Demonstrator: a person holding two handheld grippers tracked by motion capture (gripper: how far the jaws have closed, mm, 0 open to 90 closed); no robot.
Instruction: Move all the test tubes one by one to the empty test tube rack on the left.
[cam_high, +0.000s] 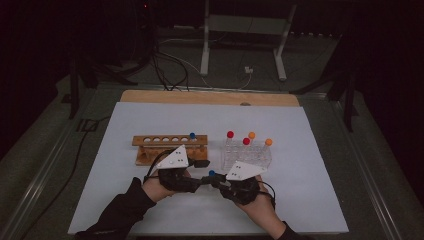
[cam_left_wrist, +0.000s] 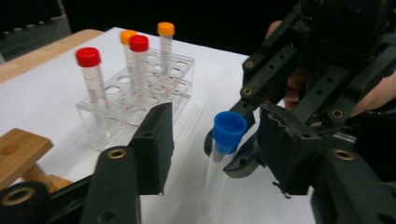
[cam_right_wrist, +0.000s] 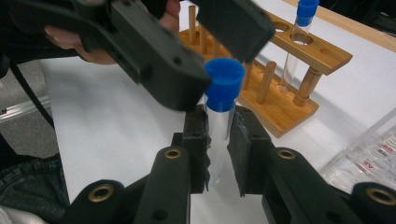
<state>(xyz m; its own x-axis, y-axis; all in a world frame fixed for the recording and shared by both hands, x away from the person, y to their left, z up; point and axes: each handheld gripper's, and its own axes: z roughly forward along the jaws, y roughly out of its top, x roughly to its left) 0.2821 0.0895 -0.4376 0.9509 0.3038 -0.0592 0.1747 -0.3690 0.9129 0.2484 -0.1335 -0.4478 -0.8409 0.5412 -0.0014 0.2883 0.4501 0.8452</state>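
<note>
A clear plastic tube with a blue screw cap stands roughly upright above the white table sheet, near the front edge, between the wooden rack on the left and the clear rack on the right. Its transparent body looks empty. The blue cap is on, its top a shallow open cup.

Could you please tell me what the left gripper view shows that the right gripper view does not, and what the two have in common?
Left gripper view alone: four capped tubes standing in the clear rack, two red-capped and two orange-capped. Right gripper view alone: the wooden rack's row of holes, with a second blue-capped tube standing in it. Shared: the blue-capped tube gripped upright by the right gripper, the left gripper flanking its cap without pressing it, and the white table cover.
</note>
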